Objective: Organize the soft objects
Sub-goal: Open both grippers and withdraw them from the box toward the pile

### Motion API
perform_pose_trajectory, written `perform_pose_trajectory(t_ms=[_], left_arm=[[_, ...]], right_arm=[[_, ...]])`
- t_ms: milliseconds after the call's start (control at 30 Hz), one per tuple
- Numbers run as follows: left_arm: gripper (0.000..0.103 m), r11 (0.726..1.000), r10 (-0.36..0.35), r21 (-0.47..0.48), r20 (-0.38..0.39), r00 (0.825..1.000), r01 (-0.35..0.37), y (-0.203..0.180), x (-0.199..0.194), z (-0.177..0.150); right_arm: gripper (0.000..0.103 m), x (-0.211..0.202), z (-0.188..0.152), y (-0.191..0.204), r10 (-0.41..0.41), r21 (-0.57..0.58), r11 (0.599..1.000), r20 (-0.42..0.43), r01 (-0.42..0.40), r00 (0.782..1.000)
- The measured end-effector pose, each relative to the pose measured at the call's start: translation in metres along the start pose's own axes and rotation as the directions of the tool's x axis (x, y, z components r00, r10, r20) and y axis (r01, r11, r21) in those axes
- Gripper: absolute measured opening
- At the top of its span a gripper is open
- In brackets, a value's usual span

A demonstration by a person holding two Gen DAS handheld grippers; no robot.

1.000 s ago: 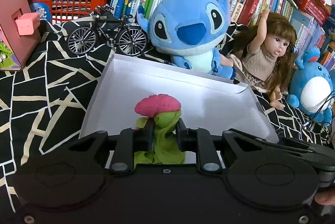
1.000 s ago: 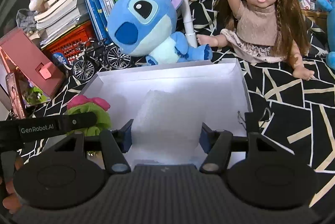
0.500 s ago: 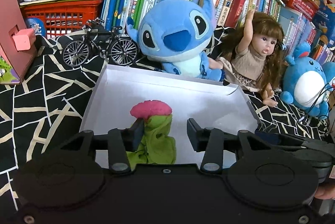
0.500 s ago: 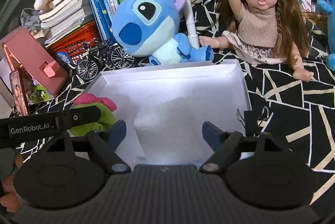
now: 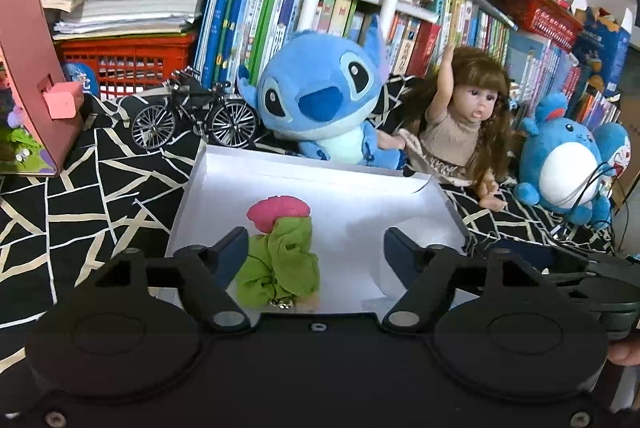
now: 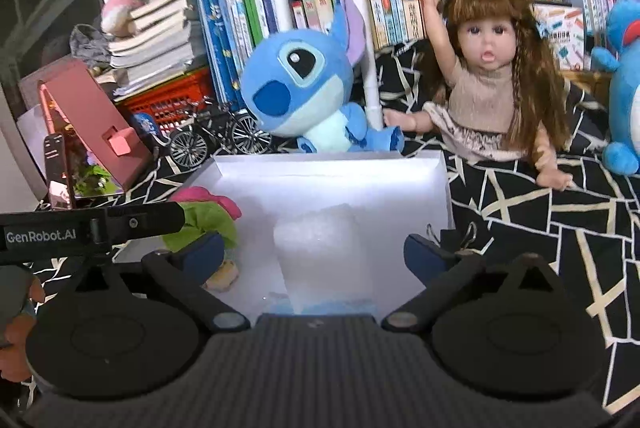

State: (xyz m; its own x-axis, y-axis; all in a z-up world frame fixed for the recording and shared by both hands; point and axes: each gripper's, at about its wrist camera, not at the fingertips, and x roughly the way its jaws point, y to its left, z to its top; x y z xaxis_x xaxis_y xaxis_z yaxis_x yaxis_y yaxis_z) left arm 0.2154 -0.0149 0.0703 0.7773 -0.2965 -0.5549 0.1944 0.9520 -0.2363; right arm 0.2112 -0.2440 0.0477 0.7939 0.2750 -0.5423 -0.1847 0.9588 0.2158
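Note:
A shallow white box (image 5: 320, 163) (image 6: 328, 157) lies on the black patterned cloth. In its left part sits a green cloth bundle with a pink top (image 5: 280, 252) (image 6: 208, 211). My left gripper (image 5: 316, 252) hangs over it, jaws opening; the bundle rests beside the left finger (image 5: 232, 248) and far from the right one. A white, soft, translucent lump (image 6: 320, 248) stands in the box's middle. My right gripper (image 6: 314, 252) straddles it with jaws opening, and both pads are clear of the lump.
Behind the box sit a blue plush (image 5: 320, 99), a long-haired doll (image 5: 464, 123), a round blue plush (image 5: 568, 163) and a model bicycle (image 5: 192, 115). A pink toy house (image 5: 28, 67) stands left. Binder clips (image 6: 452, 232) grip the box's right edge. Bookshelves close off the back.
Both sets of jaws have spread wide, letting go of the green bundle and the white lump, which stay in the box. Both grippers have drawn back and risen a little.

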Motion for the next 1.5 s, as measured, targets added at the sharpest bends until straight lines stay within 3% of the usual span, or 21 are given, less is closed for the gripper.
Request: perform_pose_trajectory(t_ms=[800,1500], left_arm=[[0.085,0.997,-0.072,-0.011,0.064,0.995,0.073,0.005,-0.072,-0.035],[0.086,0.999,-0.029,-0.014,0.091,0.995,0.03,0.021,-0.109,-0.07]], right_arm=[[0.103,-0.067,-0.027,0.014,0.047,-0.069,0.997,0.13,-0.038,0.99],[0.103,-0.093,-0.056,0.021,0.026,-0.134,0.991,0.181,-0.001,0.983]])
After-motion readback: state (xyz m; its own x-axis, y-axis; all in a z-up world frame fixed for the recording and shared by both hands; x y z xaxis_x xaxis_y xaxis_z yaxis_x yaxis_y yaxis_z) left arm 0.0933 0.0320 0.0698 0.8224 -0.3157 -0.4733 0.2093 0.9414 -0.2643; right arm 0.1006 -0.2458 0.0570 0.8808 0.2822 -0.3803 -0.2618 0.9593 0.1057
